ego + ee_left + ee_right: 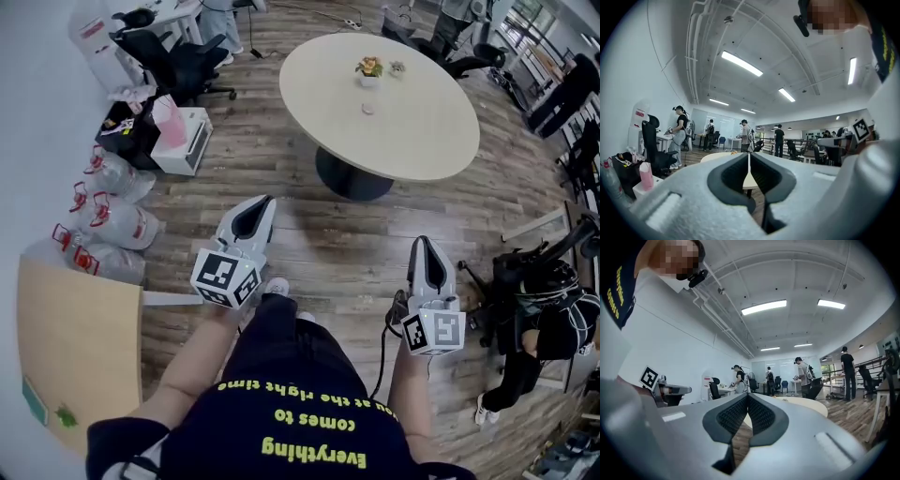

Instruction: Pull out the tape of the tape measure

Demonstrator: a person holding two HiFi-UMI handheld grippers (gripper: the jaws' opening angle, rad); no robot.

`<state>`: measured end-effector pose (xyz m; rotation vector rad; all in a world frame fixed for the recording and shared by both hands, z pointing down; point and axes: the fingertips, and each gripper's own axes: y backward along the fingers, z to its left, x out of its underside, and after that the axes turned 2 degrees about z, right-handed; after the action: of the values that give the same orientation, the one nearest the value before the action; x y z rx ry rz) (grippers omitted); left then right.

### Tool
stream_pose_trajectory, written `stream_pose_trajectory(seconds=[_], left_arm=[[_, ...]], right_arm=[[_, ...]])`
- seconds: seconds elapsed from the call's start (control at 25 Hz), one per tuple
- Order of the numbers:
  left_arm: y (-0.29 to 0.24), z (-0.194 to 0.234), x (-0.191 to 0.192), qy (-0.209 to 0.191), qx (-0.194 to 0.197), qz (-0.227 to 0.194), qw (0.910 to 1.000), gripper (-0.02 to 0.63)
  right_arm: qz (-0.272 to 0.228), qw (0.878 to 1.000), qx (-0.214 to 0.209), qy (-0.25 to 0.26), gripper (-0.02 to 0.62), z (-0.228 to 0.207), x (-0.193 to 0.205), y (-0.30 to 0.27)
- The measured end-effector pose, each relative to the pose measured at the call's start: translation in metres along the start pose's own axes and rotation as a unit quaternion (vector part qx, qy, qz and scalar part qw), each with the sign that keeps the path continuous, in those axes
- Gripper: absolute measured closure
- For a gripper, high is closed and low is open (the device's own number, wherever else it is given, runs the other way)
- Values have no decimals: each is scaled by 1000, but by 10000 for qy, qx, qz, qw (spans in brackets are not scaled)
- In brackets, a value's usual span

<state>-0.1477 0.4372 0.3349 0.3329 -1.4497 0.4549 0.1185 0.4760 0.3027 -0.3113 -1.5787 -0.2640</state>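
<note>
No tape measure is clearly in sight. In the head view my left gripper point(265, 202) and right gripper point(420, 242) are held level in front of my body, over the wooden floor, both pointing toward a round beige table point(422, 131). Both are shut with nothing between the pads. In the left gripper view the left gripper point(748, 155) has its jaws meeting in a thin line; the right gripper point(748, 396) looks the same in its own view. On the table stand a small potted plant point(368, 68) and a small pinkish object point(367, 110), too small to identify.
Several water jugs point(112, 220) and a white box with a pink bag point(178, 136) line the left wall. A wooden desk corner point(75, 347) lies at lower left. Black office chairs point(178, 56) stand at the back left, another chair point(539, 291) at the right. People stand far off.
</note>
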Motion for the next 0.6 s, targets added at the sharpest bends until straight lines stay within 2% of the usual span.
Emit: stream_pose_trajectory(seconds=[0.12, 0.24, 0.48, 0.6], left_arm=[[-6, -1, -1, 19, 99, 102, 9999, 570], [-17, -3, 5, 8, 191, 271, 9995, 478], [-43, 16, 5, 82, -108, 244, 9996, 367], [-59, 29, 3, 112, -177, 200, 9996, 344]], right_arm=[[48, 9999, 157, 2, 547, -7, 2, -5], [56, 9997, 188, -162, 483, -14, 4, -12], [175, 9992, 321, -157, 442, -28, 6, -33], [218, 9991, 356, -118, 420, -33, 7, -52]])
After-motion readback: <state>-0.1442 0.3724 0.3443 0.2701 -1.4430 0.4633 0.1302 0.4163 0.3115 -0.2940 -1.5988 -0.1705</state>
